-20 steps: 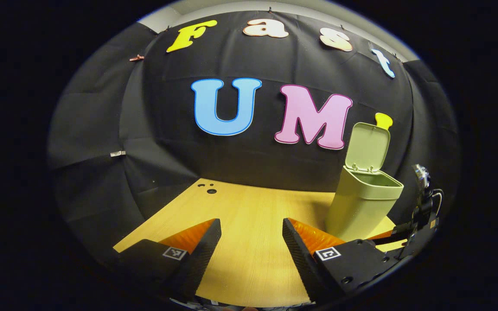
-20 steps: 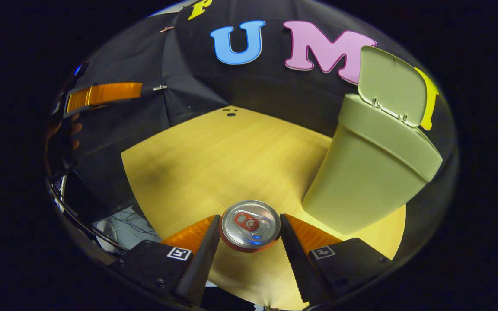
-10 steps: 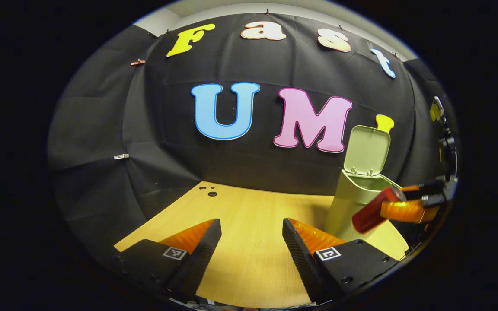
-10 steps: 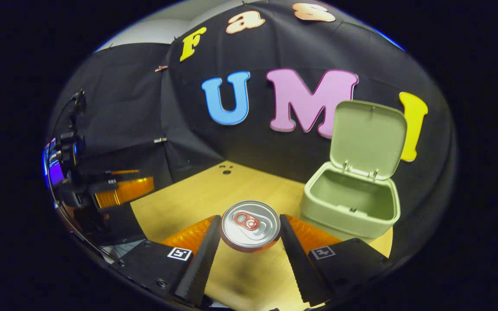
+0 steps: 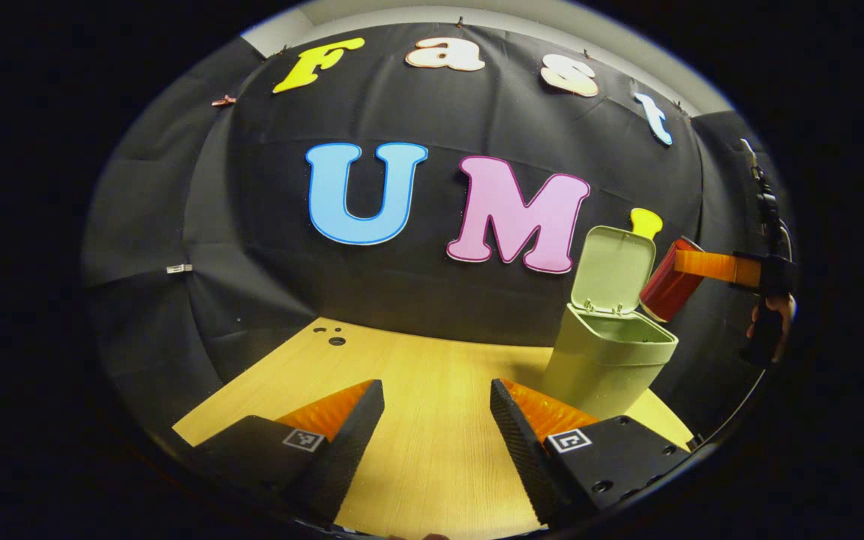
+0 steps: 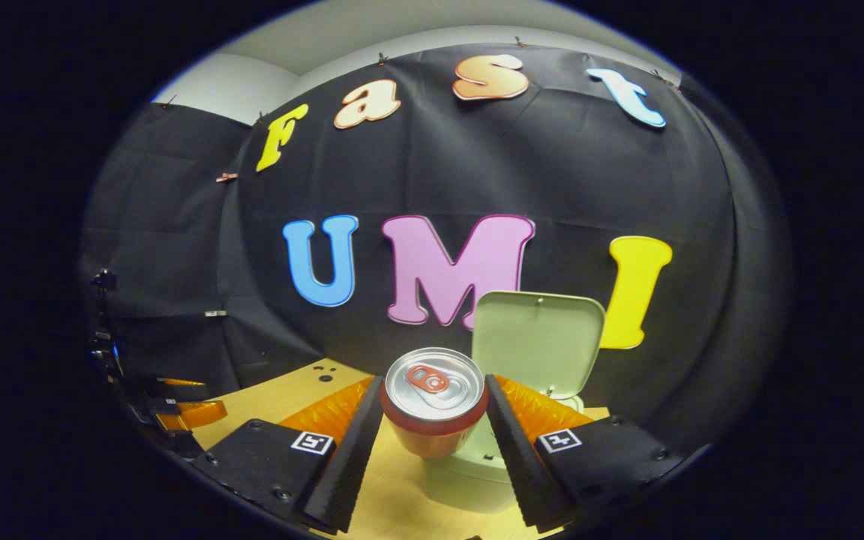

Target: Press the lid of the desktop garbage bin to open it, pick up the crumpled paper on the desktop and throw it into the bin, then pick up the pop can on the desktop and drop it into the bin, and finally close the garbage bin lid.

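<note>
The pale green bin stands at the table's far right with its lid swung up. My right gripper is shut on the red pop can, whose silver top faces the camera. In the left gripper view the can hangs tilted in the air just right of the raised lid, above the bin's opening, held by the right gripper. In the right gripper view the bin's lid and rim lie right behind the can. My left gripper is open over the table, holding nothing.
The wooden table has small holes near its far left corner. A hand holds the right gripper at the right edge. The left gripper's fingers appear at the far left of the right gripper view.
The right gripper has lifted the can off the table, up and over to the open bin. The left gripper has shifted slightly and stays open.
</note>
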The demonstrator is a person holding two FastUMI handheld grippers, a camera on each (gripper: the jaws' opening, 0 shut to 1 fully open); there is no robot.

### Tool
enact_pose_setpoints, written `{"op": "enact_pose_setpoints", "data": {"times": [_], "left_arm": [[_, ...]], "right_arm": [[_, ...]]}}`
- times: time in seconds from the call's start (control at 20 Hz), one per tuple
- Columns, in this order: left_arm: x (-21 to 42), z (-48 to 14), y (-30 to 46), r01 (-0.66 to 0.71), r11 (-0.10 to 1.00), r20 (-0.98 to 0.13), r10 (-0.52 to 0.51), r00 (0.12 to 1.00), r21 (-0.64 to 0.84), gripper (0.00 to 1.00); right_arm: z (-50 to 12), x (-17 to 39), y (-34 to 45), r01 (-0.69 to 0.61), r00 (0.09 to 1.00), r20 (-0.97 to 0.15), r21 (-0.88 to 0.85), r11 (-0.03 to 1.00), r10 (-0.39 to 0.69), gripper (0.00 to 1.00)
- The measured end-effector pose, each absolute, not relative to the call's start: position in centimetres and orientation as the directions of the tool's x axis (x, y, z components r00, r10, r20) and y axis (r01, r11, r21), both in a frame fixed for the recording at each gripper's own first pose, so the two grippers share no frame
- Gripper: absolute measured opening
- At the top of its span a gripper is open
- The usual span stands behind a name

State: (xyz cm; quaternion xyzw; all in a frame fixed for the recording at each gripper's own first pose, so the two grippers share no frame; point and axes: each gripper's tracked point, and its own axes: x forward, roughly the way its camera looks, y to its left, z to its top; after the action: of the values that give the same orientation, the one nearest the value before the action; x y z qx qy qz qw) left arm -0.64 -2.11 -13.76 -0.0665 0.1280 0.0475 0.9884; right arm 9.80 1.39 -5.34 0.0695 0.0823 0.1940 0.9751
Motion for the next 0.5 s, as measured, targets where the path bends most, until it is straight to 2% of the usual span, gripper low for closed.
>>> {"op": "enact_pose_setpoints", "data": {"times": [0.25, 0.5], "left_arm": [[0.7, -13.9, -1.3, -0.097, 0.987, -0.258, 0.062, 0.964, -0.126, 0.93], [2.1, -14.3, -1.5, -0.068, 0.99, -0.261, 0.035, 0.965, -0.12, 0.95]], "right_arm": [[-7.4, 13.3, -3.9, -0.25, 0.945, -0.178, 0.145, 0.957, 0.274, 0.83], [-11.6, 15.8, -6.6, -0.181, 0.944, -0.252, 0.148, 0.972, 0.214, 0.83]]}}
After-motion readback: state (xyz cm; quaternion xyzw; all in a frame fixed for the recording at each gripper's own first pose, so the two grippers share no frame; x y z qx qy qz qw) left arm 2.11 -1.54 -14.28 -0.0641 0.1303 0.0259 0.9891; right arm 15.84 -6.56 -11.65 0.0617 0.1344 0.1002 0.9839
